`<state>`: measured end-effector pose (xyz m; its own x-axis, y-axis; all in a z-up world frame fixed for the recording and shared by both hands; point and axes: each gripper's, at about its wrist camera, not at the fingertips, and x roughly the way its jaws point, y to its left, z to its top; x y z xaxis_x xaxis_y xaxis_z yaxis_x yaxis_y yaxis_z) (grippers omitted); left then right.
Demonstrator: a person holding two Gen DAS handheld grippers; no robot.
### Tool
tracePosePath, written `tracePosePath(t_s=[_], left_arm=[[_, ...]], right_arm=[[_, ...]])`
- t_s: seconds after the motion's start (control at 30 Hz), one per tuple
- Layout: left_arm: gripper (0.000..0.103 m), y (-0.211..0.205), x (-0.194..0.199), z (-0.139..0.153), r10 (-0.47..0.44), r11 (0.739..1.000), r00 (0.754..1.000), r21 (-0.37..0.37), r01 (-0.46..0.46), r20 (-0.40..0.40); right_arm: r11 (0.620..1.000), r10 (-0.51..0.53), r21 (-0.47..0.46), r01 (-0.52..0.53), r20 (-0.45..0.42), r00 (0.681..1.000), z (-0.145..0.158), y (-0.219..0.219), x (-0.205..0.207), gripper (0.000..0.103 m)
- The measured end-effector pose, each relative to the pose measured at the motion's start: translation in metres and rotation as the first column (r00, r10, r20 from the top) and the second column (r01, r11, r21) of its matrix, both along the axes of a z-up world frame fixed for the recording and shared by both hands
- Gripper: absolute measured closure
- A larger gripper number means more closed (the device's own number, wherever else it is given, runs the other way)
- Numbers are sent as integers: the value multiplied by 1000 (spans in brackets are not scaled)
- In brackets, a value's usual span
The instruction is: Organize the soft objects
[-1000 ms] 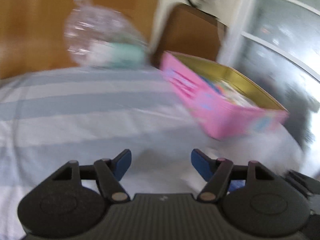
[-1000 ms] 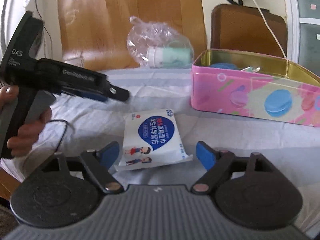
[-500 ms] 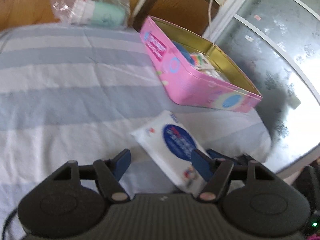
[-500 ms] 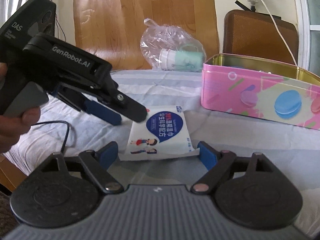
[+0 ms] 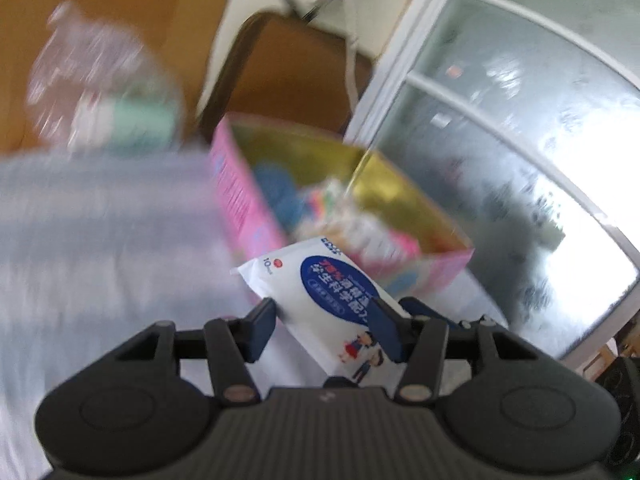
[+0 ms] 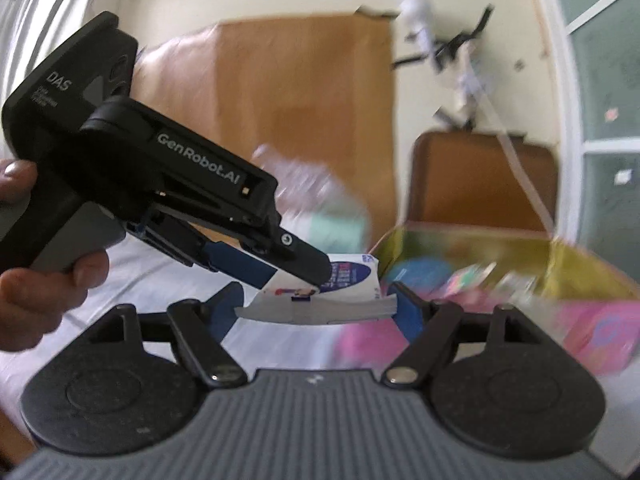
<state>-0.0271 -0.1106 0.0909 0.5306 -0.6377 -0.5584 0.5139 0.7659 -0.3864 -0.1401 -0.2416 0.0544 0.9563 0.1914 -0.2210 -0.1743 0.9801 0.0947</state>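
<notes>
Wipes packet (image 5: 320,292): flat, soft white pouch with a large dark-blue oval label carrying red and white characters, a small red dot and "10" near one corner, and two cartoon children printed at the lower end. Lifted clear of the striped bedsheet (image 5: 92,232), tilted, just in front of the near wall of the pink tin.

Left gripper (image 5: 326,330): black body, blue pads; jaws partly closed, clamped on the packet's lower end. In the right wrist view the same tool (image 6: 304,268) comes in from the left, lettered "GenRobot.AI" and "DAS", held by a bare hand (image 6: 36,280).

Right gripper (image 6: 318,312): jaws set wide, one pad at each side of the packet's (image 6: 340,280) near edge; whether the pads press it or merely flank it cannot be told.

Pink tin (image 5: 248,204): open, gold-lined, holding blurred blue and multicoloured items; on the bedsheet, right of centre in both views.

Clear plastic bag (image 5: 100,96): crinkled, with a mint-green and white container inside, at the far edge of the bedsheet, heavily blurred.

Brown headboard panel (image 6: 304,100) behind; frosted window (image 5: 520,140) to the right.
</notes>
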Motion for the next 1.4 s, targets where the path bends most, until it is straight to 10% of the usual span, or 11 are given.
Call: tracePosePath(t_s=[0.4, 0.6, 1.0, 1.4], left_arm=[[52, -137, 94, -2, -77, 995, 997, 66, 78, -8], [40, -177, 138, -15, 23, 989, 999, 147, -19, -28], [34, -123, 109, -19, 112, 978, 993, 174, -115, 29], [0, -59, 21, -1, 169, 953, 968, 219, -208, 183]], right_arm=[[972, -227, 41, 230, -73, 971, -13, -92, 75, 22], [926, -378, -84, 368, -181, 908, -30, -105, 133, 20], [895, -426, 113, 432, -75, 902, -18, -92, 52, 20], [894, -429, 132, 427, -17, 903, 7, -58, 4, 10]])
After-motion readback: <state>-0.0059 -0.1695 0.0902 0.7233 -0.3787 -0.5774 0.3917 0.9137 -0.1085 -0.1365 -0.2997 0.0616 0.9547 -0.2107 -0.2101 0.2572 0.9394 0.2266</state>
